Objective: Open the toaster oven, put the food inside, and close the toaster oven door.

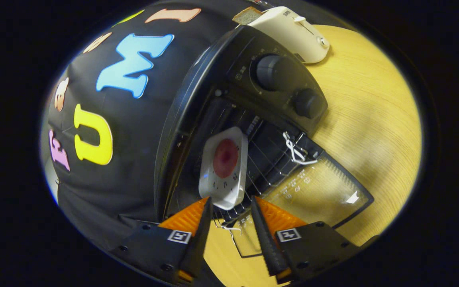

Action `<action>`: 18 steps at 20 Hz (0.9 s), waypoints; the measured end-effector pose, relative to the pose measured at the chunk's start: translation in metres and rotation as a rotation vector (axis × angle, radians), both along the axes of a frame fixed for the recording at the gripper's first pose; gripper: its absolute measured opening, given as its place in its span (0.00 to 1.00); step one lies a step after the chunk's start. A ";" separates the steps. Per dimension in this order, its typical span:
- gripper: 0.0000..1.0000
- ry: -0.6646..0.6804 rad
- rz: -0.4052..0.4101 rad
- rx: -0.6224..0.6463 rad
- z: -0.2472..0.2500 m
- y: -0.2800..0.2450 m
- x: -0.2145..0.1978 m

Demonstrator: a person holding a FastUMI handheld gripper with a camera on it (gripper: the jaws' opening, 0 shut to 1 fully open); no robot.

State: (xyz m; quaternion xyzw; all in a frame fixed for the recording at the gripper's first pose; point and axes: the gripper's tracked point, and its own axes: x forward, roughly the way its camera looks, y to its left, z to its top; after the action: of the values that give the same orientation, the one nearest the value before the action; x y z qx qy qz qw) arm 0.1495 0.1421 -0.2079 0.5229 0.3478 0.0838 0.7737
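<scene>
so the toaster oven (253,103) is sitting on the wooden table (373,119) with its glass door (317,187) dropped all the way open, white string (295,151) tied on the handle. The food, a red round thing (225,158) in a white square tray (224,167), is lying on the wire rack (265,159) inside the opening. The gripper (231,205) sits just short of the tray's near edge, jaws parted a bit with nothing between them, fingers not touching the tray. Far side there's a white toaster (297,34) with a slice of bread (246,15) poking out
</scene>
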 end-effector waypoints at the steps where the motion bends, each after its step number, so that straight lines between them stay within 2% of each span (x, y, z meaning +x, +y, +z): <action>1: 0.76 -0.009 0.035 -0.027 0.001 0.003 -0.013; 3: 0.97 -0.026 0.085 -0.088 0.002 0.002 -0.033; 7: 0.98 -0.077 0.148 -0.229 0.009 -0.009 -0.054; 13: 0.98 -0.118 0.275 -0.571 0.001 -0.026 -0.066; 18: 0.98 -0.095 0.395 -0.694 -0.028 -0.016 -0.097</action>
State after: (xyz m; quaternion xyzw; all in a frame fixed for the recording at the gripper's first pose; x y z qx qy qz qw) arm 0.0527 0.1261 -0.2362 0.1493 0.4131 0.1324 0.8886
